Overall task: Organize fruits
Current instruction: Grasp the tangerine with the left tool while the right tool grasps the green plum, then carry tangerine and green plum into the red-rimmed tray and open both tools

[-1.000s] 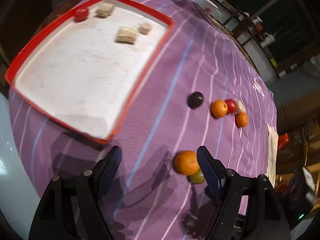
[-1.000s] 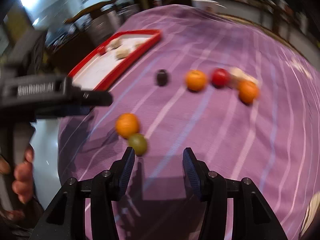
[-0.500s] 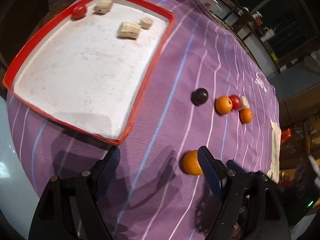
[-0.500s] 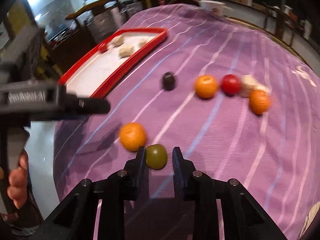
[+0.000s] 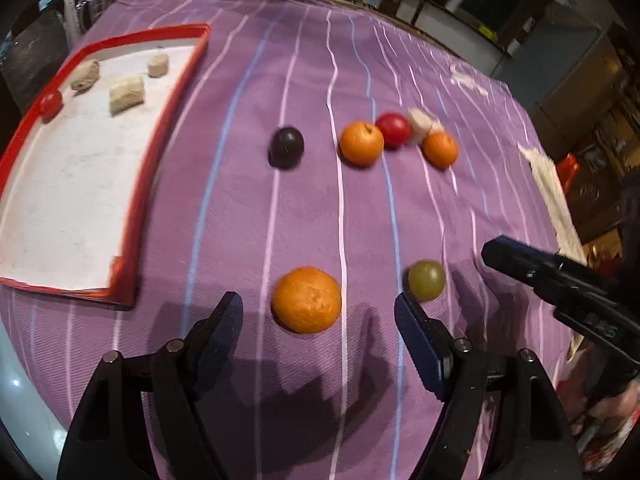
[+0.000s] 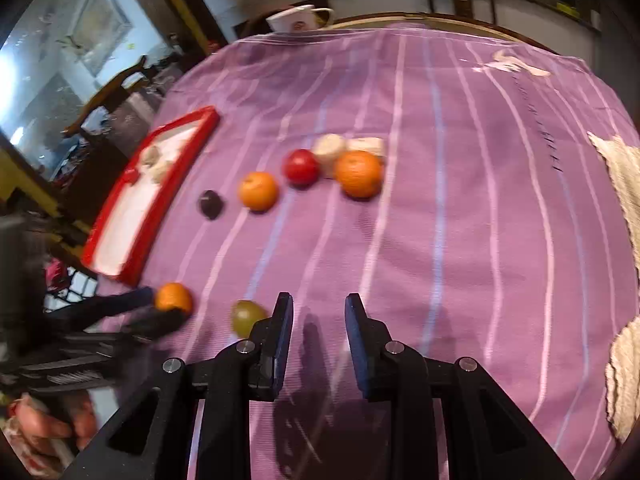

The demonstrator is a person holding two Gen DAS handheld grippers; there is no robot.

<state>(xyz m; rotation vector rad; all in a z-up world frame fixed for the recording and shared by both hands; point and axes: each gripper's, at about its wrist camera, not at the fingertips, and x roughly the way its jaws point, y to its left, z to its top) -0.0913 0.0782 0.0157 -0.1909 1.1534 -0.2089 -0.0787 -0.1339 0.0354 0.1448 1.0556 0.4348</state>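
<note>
- Nearest, the left gripper is spread wide, and a large orange sits on the purple striped tablecloth between its fingers, touched by neither as far as the left wrist view shows.
- Just beside that gripper's right finger lies a green fruit, apart from the orange.
- The right gripper hangs released over bare cloth, with a moderate gap and nothing in it; the green fruit lies just left of its left finger.
- Further out, left of the orange, the red-rimmed tray holds a small red fruit and three pale pieces at its far end.
- Mid-cloth, a dark plum lies alone, then a row: an orange fruit, a red fruit touching it, white pieces and another orange.
- Beyond these, a white cup stands at the far edge.
</note>
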